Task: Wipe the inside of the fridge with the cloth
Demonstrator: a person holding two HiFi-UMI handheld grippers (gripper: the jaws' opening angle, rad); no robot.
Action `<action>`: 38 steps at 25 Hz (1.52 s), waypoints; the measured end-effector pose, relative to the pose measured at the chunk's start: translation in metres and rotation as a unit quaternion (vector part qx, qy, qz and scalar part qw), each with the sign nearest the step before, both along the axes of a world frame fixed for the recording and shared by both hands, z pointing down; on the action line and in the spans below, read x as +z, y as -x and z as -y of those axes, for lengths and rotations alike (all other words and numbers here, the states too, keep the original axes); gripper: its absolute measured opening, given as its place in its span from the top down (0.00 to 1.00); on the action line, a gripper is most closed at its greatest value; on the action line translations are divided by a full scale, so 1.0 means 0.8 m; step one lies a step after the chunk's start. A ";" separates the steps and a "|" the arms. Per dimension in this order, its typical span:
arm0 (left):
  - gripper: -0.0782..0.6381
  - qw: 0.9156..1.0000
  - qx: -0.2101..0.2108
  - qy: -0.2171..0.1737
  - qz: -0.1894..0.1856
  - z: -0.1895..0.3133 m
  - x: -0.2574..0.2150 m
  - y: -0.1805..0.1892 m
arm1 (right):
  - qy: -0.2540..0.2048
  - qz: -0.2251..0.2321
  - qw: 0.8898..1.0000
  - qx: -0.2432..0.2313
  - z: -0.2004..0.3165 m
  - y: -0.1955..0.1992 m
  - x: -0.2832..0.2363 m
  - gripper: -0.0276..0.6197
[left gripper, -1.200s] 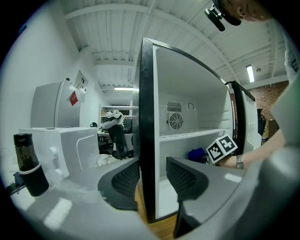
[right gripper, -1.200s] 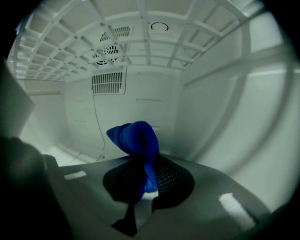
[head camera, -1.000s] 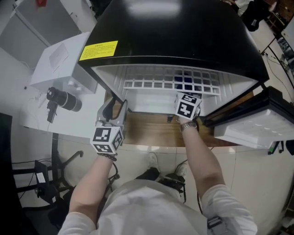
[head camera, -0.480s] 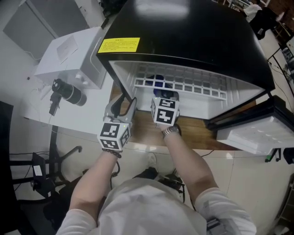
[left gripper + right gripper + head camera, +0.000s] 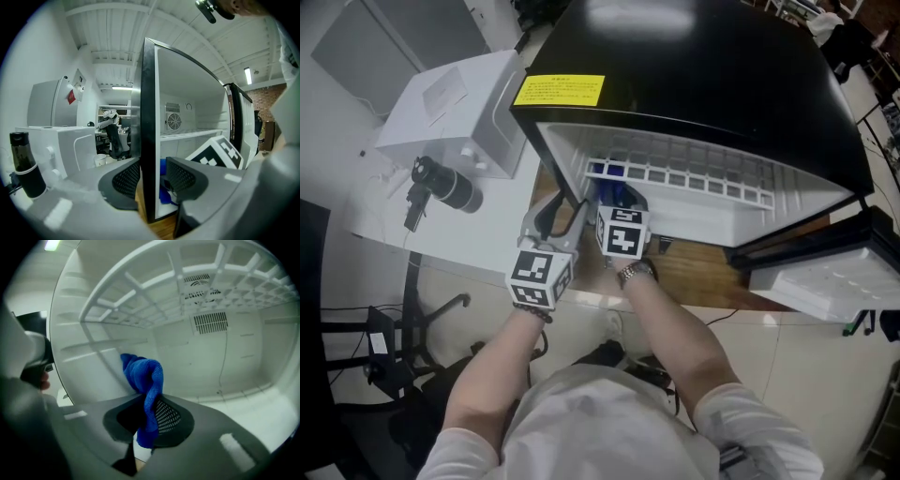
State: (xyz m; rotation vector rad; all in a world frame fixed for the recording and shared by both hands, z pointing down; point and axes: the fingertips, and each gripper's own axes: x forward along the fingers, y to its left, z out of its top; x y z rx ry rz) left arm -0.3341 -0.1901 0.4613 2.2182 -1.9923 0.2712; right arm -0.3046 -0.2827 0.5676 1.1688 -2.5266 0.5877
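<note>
Left gripper (image 5: pixel 153 165), just right of a white box (image 5: pixel 450 103) and a black cylinder (image 5: pixel 447 190), stands wide astride the front edge of the left wall (image 5: pixel 149 117) of the fridge (image 5: pixel 703 66). Its jaws have just been closing a little, with one pad by the black outer face and the other just off the white inner face. Right gripper (image 5: pixel 150 401) reaches inside, pinched tight on the blue cloth (image 5: pixel 143 373) — the cloth pokes up near the left inner wall, under the wire shelf (image 5: pixel 675 176). Farthest right, the door (image 5: pixel 816 279) hangs open.
</note>
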 end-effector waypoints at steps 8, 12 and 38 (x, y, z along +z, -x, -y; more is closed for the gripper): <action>0.66 1.000 0.000 0.000 0.003 0.001 0.000 0.000 | 0.013 -0.063 0.998 0.001 -0.005 -0.010 0.051 0.90; 0.66 1.000 -0.002 0.000 0.003 0.001 0.001 0.001 | 0.015 -0.071 0.997 0.014 0.001 -0.025 0.056 0.90; 0.66 1.000 -0.022 0.005 0.005 0.002 0.003 0.003 | 0.018 -0.101 0.989 0.105 0.050 -0.176 0.060 0.90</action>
